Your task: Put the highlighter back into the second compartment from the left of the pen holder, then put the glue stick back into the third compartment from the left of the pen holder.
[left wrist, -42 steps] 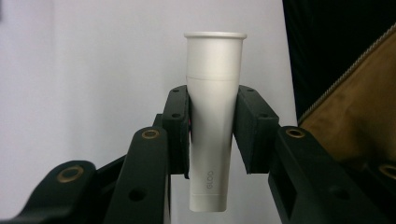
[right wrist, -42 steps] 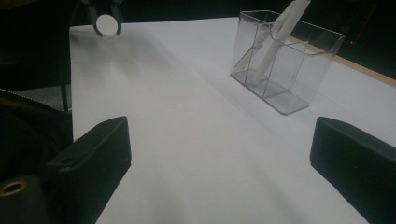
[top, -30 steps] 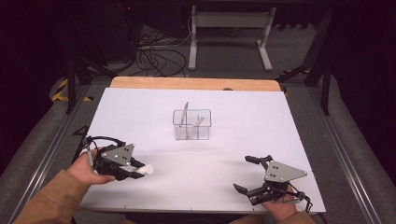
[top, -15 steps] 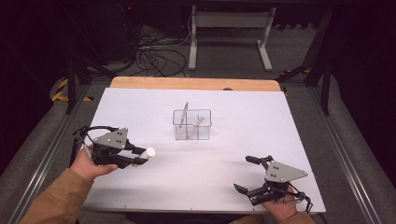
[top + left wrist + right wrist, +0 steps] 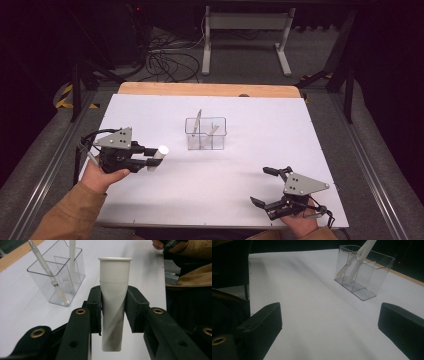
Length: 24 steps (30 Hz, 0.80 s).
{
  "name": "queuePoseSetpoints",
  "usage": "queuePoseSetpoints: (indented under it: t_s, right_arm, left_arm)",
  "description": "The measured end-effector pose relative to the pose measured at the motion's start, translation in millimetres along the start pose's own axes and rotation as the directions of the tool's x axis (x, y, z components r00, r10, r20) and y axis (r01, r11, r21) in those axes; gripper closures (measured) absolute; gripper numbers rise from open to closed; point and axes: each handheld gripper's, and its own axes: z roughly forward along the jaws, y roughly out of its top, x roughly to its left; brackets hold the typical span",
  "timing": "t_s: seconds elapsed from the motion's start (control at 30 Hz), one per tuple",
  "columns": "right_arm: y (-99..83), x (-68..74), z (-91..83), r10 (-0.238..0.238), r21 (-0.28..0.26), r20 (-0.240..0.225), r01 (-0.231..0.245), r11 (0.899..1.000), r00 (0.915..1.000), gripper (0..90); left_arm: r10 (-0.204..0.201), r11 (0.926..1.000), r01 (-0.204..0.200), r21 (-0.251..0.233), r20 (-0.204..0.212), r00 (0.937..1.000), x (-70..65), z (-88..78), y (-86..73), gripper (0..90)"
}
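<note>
1. Left gripper (image 5: 150,157): hovering above the table's near-left part, clenching a white tube (image 5: 113,302) between its pads, cap end pointing toward the organizer.
2. Right gripper (image 5: 264,186): resting at the near right, jaws standing wide apart, gripping nothing.
3. Clear plastic organizer (image 5: 206,134): sitting mid-table, holding a pen (image 5: 47,271) and a white stick (image 5: 362,257), both leaning.
4. White table (image 5: 300,130): carrying everything.

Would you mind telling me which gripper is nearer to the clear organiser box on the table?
Left. The left gripper, shut on a white tube, sits just left of the clear organiser box. The right gripper, open with nothing between its jaws, rests farther off, near the table's front right corner.
</note>
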Motion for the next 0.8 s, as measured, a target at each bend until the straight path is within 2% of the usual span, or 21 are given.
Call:
queuePoseSetpoints:
  t_s: [0.13,0.3,0.43,0.57,0.8]
  right_arm:
    - [-0.1,-0.1,0.2,0.001,0.001,0.0,-0.001,1.0,1.0,5.9]
    - [0.1,-0.2,0.2,0.002,0.001,-0.001,-0.002,1.0,1.0,5.9]
    - [-0.3,-0.5,0.2,-0.001,0.001,0.0,0.001,1.0,1.0,5.9]
    - [-0.1,-0.5,0.2,0.002,-0.002,0.001,-0.002,1.0,1.0,5.9]
    - [0.4,-0.4,0.5,0.004,-0.004,0.001,-0.004,1.0,1.0,5.9]
  left_arm:
    - [-0.01,0.9998,0.009,-0.019,-0.016,0.9998,-0.3,0.6,2.5,68.3]
    - [0.013,0.9999,-0.013,-0.003,-0.045,0.9989,-3.1,2.7,5.5,68.3]
    - [-0.01,0.9998,0.009,-0.019,-0.056,0.9984,-3.9,4.2,7.7,68.3]
    - [-0.041,0.998,0.039,-0.05,-0.051,0.9978,-2.1,4.6,11.2,68.3]
    - [-0.043,0.9963,0.041,-0.075,-0.027,0.9987,-3.5,12.3,20.5,68.3]
